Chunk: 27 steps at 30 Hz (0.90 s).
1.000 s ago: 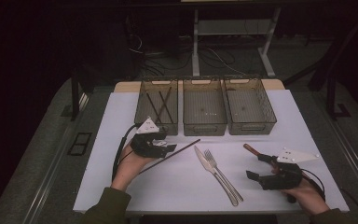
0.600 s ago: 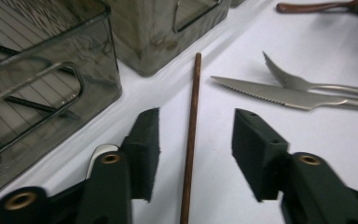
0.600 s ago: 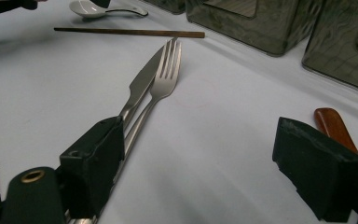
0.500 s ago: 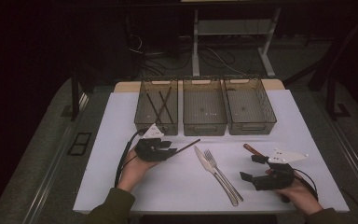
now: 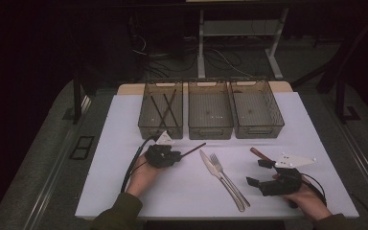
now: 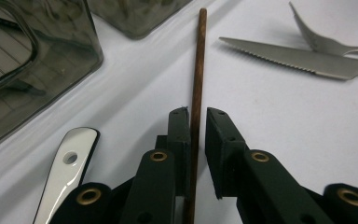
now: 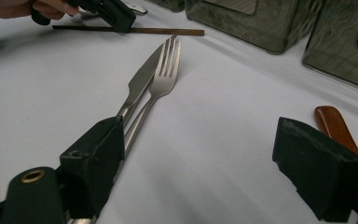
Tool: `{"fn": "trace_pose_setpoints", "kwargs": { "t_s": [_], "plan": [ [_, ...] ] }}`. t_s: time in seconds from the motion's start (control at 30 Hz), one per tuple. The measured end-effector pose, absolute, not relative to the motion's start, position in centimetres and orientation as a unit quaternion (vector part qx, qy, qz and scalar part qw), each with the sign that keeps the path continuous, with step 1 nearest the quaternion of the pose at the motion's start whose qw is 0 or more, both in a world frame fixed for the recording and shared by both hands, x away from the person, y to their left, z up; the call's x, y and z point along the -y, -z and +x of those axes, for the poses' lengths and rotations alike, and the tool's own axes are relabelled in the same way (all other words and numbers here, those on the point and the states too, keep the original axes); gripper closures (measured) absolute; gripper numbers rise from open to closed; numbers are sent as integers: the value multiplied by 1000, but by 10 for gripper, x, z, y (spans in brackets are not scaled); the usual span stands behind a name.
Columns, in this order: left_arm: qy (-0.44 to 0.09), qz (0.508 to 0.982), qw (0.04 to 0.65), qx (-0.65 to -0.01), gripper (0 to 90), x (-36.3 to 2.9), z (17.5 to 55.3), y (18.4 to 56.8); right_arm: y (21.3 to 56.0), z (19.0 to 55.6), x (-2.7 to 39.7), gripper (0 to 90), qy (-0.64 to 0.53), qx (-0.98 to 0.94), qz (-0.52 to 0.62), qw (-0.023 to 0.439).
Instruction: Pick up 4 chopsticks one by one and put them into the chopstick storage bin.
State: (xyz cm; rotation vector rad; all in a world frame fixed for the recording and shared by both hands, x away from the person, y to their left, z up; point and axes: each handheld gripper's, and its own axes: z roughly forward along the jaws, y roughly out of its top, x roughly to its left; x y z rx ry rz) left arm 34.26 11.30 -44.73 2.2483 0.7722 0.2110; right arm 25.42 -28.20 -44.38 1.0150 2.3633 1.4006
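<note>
- Closing on a thin brown wooden chopstick (image 6: pixel 196 70), the left tongs (image 6: pixel 196 121) have just been narrowing their black jaws, with the stick running lengthwise between them; the left pad seems to touch it, while a slim gap remains at the right pad, so a firm pinch cannot be confirmed.
- The chopstick lies flat on the white worktop (image 5: pixel 182 191), just in front of the leftmost of three smoky transparent plastic bins (image 5: pixel 160 112), its free end pointing toward the middle bin (image 5: pixel 210 111).
- Two more dark chopsticks (image 5: pixel 165 109) lie crossed inside the leftmost bin.
- A serrated steel table knife (image 5: pixel 215 171) and a steel fork (image 5: pixel 230 178) lie side by side at the worktop's centre, near the chopstick's tip but apart from it.
- The right tongs (image 5: pixel 258 173) rest low on the worktop with jaws spread wide and nothing between them.
- A reddish-brown wooden handle (image 7: pixel 338 128) lies just beside the right tongs' far jaw.
</note>
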Motion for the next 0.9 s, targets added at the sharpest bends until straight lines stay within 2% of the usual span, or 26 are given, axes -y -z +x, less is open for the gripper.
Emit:
{"fn": "trace_pose_setpoints", "kwargs": {
  "t_s": [0.33,0.9],
  "plan": [
    [-91,879,366,-293,843,-113,342,449,444,254,282,166,-475,-803,344,107],
    [-73,874,379,-296,846,-119,341,439,443,253,282,166,-475,-803,344,106]
  ]
}}
